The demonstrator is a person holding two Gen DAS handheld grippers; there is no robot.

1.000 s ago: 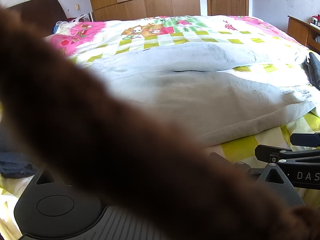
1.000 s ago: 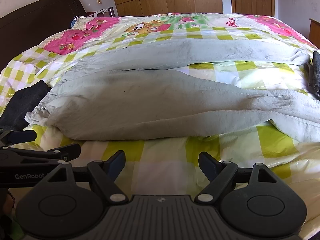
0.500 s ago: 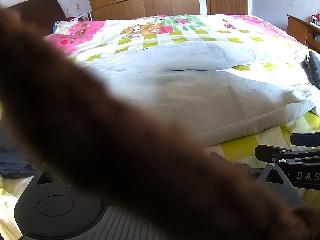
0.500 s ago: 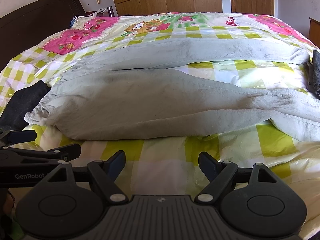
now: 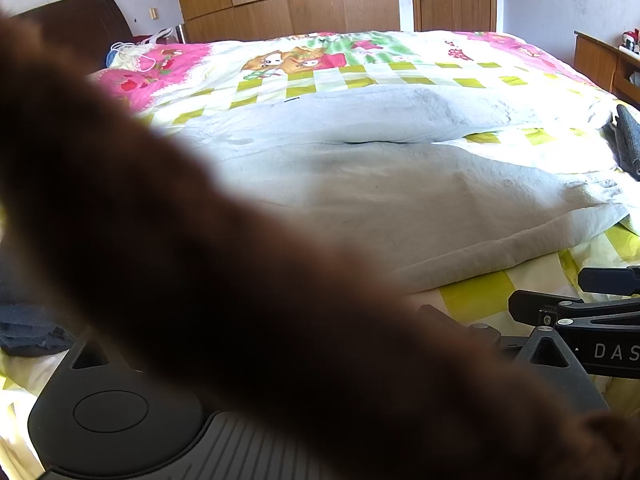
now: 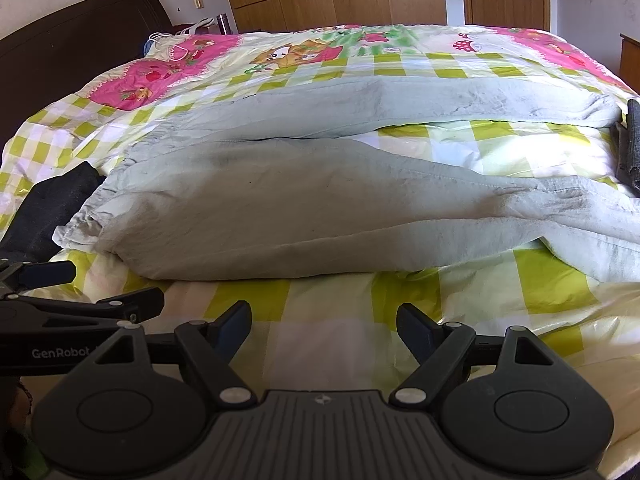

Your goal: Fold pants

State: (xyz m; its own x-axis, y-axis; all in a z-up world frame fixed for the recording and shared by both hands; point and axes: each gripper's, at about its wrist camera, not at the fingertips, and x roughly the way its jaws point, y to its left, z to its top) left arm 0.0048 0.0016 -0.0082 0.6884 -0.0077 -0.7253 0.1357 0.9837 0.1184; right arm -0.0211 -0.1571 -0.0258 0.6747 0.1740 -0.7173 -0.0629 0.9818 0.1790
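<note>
Now, pants: flat across bed, legs apart
right gripper: wide open, empty, near bed's front edge
left gripper: blocked by blur, can't tell

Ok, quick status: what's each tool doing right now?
Left tool: own view blocked by a brown blur; cannot tell.
Right tool: open, empty, short of the pale pants.
</note>
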